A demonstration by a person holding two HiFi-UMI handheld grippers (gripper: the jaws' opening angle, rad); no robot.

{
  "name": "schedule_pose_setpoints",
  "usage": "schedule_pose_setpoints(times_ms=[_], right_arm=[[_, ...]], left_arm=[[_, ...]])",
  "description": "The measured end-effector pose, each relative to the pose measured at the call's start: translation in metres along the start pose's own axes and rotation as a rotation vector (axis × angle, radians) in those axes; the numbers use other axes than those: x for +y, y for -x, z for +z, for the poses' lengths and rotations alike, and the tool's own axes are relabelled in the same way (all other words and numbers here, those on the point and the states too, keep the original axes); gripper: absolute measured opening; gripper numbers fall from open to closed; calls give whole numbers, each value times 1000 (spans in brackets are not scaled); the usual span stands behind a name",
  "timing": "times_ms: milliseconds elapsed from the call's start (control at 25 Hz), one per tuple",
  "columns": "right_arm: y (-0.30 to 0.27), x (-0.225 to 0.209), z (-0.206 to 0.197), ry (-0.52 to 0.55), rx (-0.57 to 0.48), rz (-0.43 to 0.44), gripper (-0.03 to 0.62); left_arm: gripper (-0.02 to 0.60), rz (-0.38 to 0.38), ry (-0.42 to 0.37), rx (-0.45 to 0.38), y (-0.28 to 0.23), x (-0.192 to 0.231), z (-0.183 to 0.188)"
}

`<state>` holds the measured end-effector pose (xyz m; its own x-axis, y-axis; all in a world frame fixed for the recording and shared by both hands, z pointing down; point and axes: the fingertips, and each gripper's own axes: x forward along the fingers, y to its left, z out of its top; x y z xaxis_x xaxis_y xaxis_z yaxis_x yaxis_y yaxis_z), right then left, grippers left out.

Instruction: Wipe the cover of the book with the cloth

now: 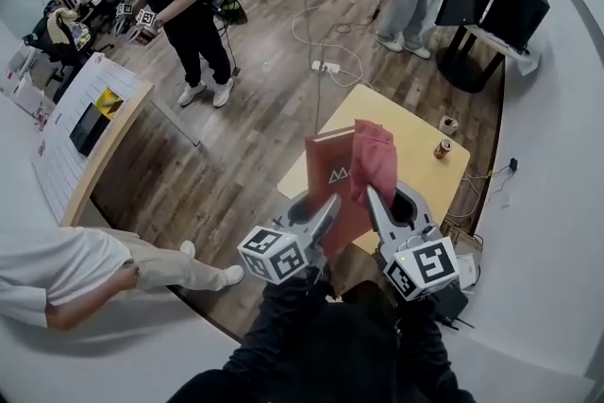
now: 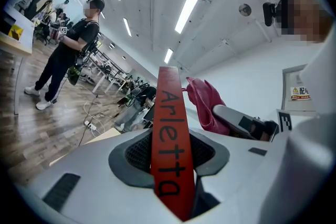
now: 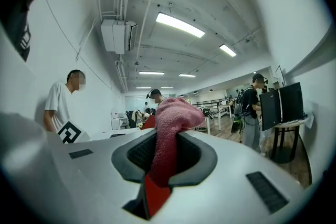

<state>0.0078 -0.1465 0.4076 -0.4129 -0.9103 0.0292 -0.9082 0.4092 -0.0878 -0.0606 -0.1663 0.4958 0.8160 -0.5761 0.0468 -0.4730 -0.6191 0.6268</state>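
With my left gripper clamping the book and my right gripper pinching the cloth, I should stroke the cover flatly.

Cloth: pink terry, looking nubbly and matt.
Book: red cover showing smooth, with a faint sheen.
Jaws: appearing as smooth matt grey plastic; pads showing a dark fine mesh.
Bench: pale wood, looking matt.
Floor: wood planks, shining slightly.
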Motion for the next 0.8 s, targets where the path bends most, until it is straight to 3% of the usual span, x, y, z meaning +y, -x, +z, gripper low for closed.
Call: schedule_pose_setpoints(times_ms=[360, 800], right_arm=[[-33, 17, 9, 29, -20, 147, 78], [-51, -8, 24, 14, -35, 201, 78]], left_arm=[[179, -9, -37, 17, -15, -7, 0], [179, -7, -66, -39, -28, -30, 25]])
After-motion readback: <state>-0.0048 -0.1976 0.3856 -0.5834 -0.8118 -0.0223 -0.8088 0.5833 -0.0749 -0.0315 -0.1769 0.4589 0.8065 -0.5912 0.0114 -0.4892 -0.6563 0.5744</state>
